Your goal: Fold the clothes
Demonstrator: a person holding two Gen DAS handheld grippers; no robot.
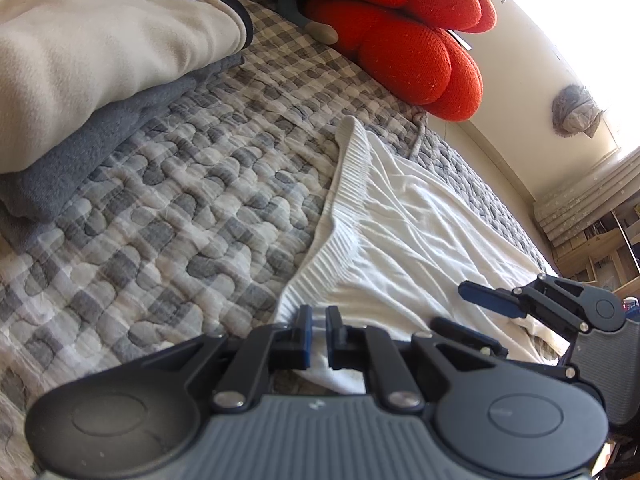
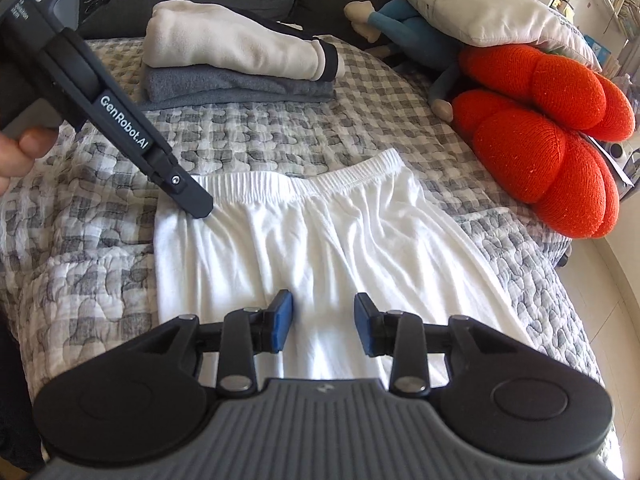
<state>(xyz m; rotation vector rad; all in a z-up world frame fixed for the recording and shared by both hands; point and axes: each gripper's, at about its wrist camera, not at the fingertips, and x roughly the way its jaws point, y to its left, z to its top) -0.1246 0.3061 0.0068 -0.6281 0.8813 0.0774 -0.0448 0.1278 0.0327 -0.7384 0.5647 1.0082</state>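
Fingers, left gripper (image 1: 318,322): pinching white garment (image 2: 320,240) edge.
Fingers, right gripper (image 2: 323,322): spread, blue pads clear.
Garment: wrinkled knit, ribbed waistband (image 2: 288,182).
Bed (image 2: 260,136): quilted check.

The white cotton-like pants (image 2: 320,232) are soft, thin cloth with little wrinkles and a ribbed stretchy band at the top, and they lie on a puffy, bumpy grey-and-white checked quilt (image 2: 260,136). The fat orange-red knitted cushion (image 2: 552,136) looks woolly and a bit fuzzy, while the folded cream fleece top (image 2: 236,48) and folded grey towel-like cloth (image 2: 236,88) look soft and matt. Both black plastic grippers (image 2: 323,322) (image 1: 318,336) look smooth and dull, with blue rubbery pads (image 2: 281,320), shiny little metal screws and a ridged grey body.
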